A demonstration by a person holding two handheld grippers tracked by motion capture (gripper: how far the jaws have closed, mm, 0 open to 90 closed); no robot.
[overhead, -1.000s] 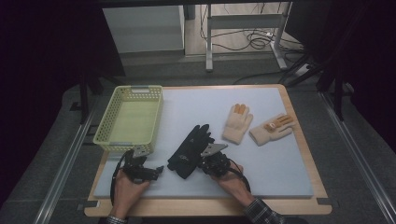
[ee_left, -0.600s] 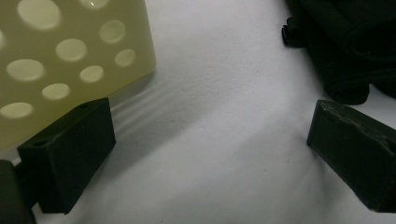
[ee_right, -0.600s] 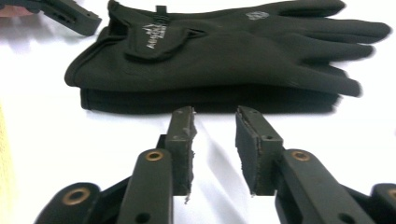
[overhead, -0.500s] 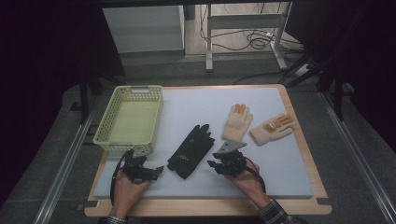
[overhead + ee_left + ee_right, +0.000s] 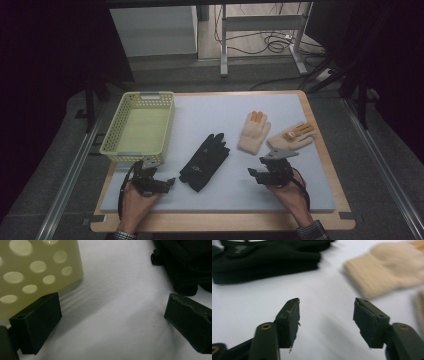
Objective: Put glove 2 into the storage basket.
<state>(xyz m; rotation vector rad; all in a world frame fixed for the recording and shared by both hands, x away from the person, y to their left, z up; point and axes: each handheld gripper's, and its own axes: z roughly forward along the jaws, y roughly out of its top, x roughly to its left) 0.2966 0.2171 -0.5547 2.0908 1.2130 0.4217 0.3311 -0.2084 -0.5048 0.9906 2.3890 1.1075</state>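
Gloves: three in all; one black glove (image 5: pixel 204 161) and two cream gloves, one (image 5: pixel 253 132) just right of the black glove, the other (image 5: pixel 291 137) further right, its cuff touching the first.
Basket: one yellow basket (image 5: pixel 138 128), up and left of the black glove, nothing inside it.
Claws: two; the left claw (image 5: pixel 168 183) just left of the black glove's cuff, the right claw (image 5: pixel 251 174) right of the black glove and below the cream pair.
Left claw state: jaws wide, nothing between them, only the white mat.
Right claw state: jaws have just been opening and stand well apart, with nothing between them.
Black glove: lies flat on the white mat (image 5: pixel 225 107) in the middle of the bench (image 5: pixel 327 150), touched by neither claw.
In the way: bare mat lies between the black glove and each claw.
Left claw view: basket wall (image 5: pixel 32 267) with round holes, close by one jaw; black glove's edge (image 5: pixel 185 262) beyond.
Right claw view: black glove (image 5: pixel 267 260) ahead to one side, a cream cuff (image 5: pixel 384 272) to the other, blurred.
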